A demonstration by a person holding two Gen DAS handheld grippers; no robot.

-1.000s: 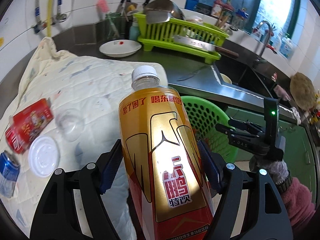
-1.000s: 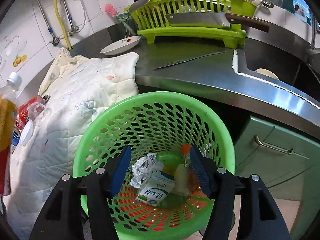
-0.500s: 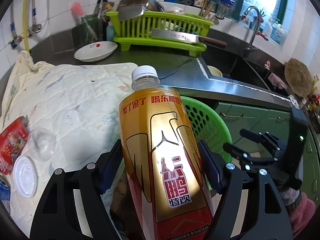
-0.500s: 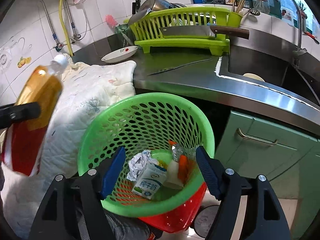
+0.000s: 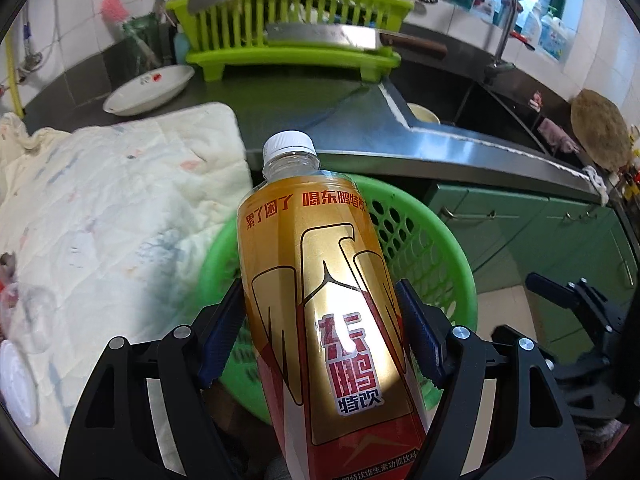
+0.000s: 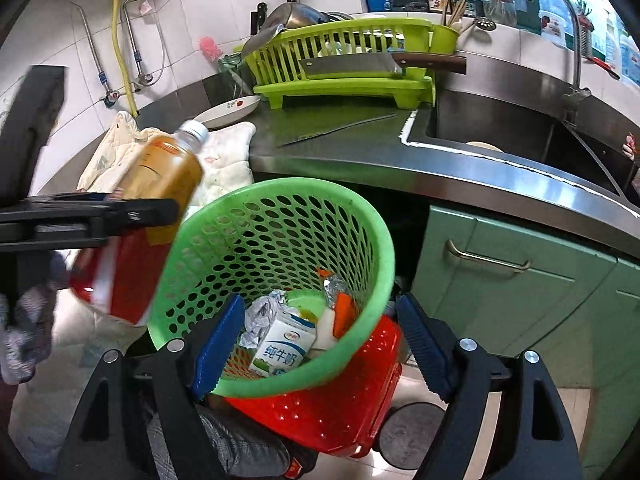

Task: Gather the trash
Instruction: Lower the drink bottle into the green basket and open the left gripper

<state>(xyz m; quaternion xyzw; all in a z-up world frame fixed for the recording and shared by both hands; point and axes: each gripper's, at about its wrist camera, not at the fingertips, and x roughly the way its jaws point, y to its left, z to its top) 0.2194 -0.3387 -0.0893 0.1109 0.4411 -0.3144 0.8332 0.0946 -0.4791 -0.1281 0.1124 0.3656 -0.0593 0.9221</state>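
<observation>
Left wrist view, nearest the lens: the left gripper (image 5: 320, 344) is clamped on a bottle (image 5: 328, 320) with a gold and red label and a white cap, its blue pads pressed to both sides of the body, the cap end tilted up and away. Just behind the bottle sits the green basket (image 5: 432, 248), its perforated wall showing on either side of the label, so the bottle hangs over the basket's near rim. To the left a pale quilted cloth (image 5: 120, 208) covers the counter, with a white lid (image 5: 16, 384) at its near edge. At the right edge the right gripper (image 5: 576, 320) shows as a dark frame. Farther back lie a white dish (image 5: 148, 90), a lime dish rack (image 5: 288, 32) with a cleaver (image 5: 320, 36) laid across it, and the sink (image 5: 480, 112) with its tap. From the right wrist, the right gripper's jaws have just been opening and stand wide with nothing pressed between them; the basket's near rim lies between the pads without touching them. Inside the basket lie a milk carton (image 6: 280, 348) and crumpled paper (image 6: 260, 312), and a red basket (image 6: 340, 400) sits under the green one.
</observation>
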